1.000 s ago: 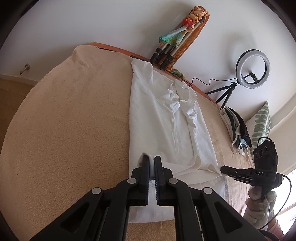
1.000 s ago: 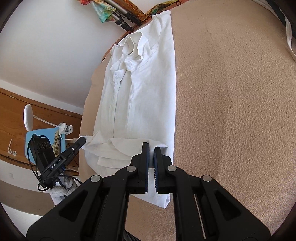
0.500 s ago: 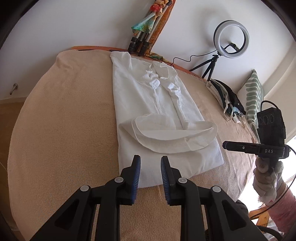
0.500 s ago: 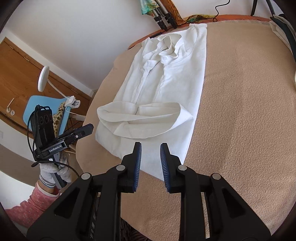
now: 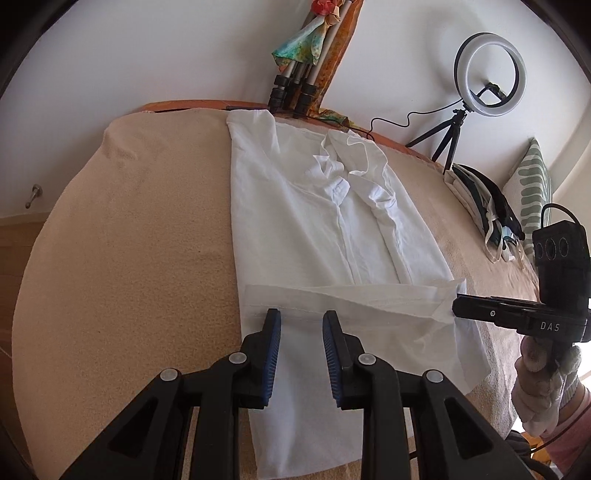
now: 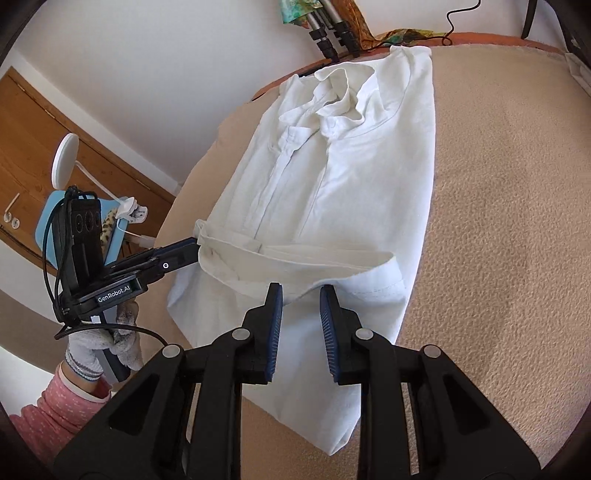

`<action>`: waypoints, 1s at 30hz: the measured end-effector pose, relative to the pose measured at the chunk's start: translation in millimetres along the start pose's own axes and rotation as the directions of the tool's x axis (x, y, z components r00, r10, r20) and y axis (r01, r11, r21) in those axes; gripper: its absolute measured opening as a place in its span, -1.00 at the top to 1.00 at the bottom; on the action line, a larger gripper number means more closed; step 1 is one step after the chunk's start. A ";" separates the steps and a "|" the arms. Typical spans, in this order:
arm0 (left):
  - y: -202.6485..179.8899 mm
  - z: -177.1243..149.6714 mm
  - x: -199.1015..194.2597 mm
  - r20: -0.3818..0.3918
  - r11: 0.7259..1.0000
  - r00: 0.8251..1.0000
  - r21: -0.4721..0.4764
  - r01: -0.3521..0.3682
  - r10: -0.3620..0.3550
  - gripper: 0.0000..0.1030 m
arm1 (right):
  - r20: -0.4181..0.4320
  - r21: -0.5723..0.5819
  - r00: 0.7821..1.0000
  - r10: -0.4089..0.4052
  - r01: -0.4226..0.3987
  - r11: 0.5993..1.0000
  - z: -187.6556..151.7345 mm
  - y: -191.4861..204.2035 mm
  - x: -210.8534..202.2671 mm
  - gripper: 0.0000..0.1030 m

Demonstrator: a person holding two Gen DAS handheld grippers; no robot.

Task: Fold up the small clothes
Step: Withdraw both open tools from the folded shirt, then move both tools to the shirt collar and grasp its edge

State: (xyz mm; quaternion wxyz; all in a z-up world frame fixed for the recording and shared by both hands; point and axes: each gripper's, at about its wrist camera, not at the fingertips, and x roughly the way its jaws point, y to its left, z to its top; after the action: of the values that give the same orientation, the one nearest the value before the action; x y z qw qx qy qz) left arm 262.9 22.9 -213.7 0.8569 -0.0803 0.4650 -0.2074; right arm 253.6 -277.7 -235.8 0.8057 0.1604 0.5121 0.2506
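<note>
A beige blanket (image 5: 122, 258) gives a flat bed for folding. The white shirt (image 5: 317, 221) lies lengthwise on it, collar far, its near hem turned up into a band, probably the first fold. The left gripper (image 5: 301, 332) and right gripper (image 6: 301, 306) hover over the near edge, jaws slightly parted, holding nothing.

The shirt (image 5: 325, 229) hem runs behind the left gripper (image 5: 301, 325) (its near edge covered); the ring light (image 6: 532, 14) is cropped above.
</note>
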 end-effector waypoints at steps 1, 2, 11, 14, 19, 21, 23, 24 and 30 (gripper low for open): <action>2.5 4.1 -0.4 0.015 1.000 1.000 -0.009 -0.013 0.013 0.57 | 0.019 0.016 0.999 -0.031 0.030 0.999 5.2 -5.2 -2.0 0.53; 4.6 7.3 -1.5 0.027 1.000 0.999 -0.015 -0.023 0.023 0.57 | 0.033 0.027 0.998 -0.048 0.047 0.999 9.5 -9.6 -4.5 0.53; 15.5 6.6 -3.2 0.022 0.999 0.999 -0.009 -0.033 0.033 0.37 | 0.076 -0.002 0.994 -0.083 0.083 0.997 10.2 -27.1 -27.1 0.12; 19.5 4.3 3.7 0.007 0.999 0.999 -0.031 -0.036 0.036 0.42 | 0.046 -0.012 0.993 -0.113 0.114 0.993 6.0 -24.3 -17.0 0.14; 20.2 4.5 13.1 0.015 0.991 0.991 -0.036 -0.132 0.132 0.56 | 0.060 -0.105 0.984 -0.170 0.176 0.979 1.2 -9.1 -13.5 0.92; 28.1 3.3 15.8 0.009 0.986 0.990 -0.083 -0.143 0.144 0.56 | 0.061 -0.108 0.969 -0.238 0.244 0.964 3.5 -10.8 -10.7 0.92; 29.6 2.7 11.2 0.026 0.988 0.991 -0.088 -0.130 0.132 0.57 | 0.060 -0.098 0.977 -0.207 0.212 0.972 5.3 -13.7 -13.6 0.92; 28.7 3.2 8.6 0.034 0.988 0.990 -0.077 -0.136 0.139 0.58 | 0.059 -0.096 0.980 -0.192 0.197 0.976 6.4 -13.8 -16.4 0.92; 31.6 25.3 -2.0 0.072 0.993 0.992 -0.073 -0.097 0.103 0.42 | 0.090 -0.103 0.982 -0.167 0.176 0.979 21.8 -16.7 -33.4 0.86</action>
State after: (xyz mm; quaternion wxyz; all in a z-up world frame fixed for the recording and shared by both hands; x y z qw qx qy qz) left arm 291.8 50.9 -208.6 0.8799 -0.0945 0.4427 -0.1446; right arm 265.6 -310.4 -210.3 0.8519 0.0809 0.4766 0.2014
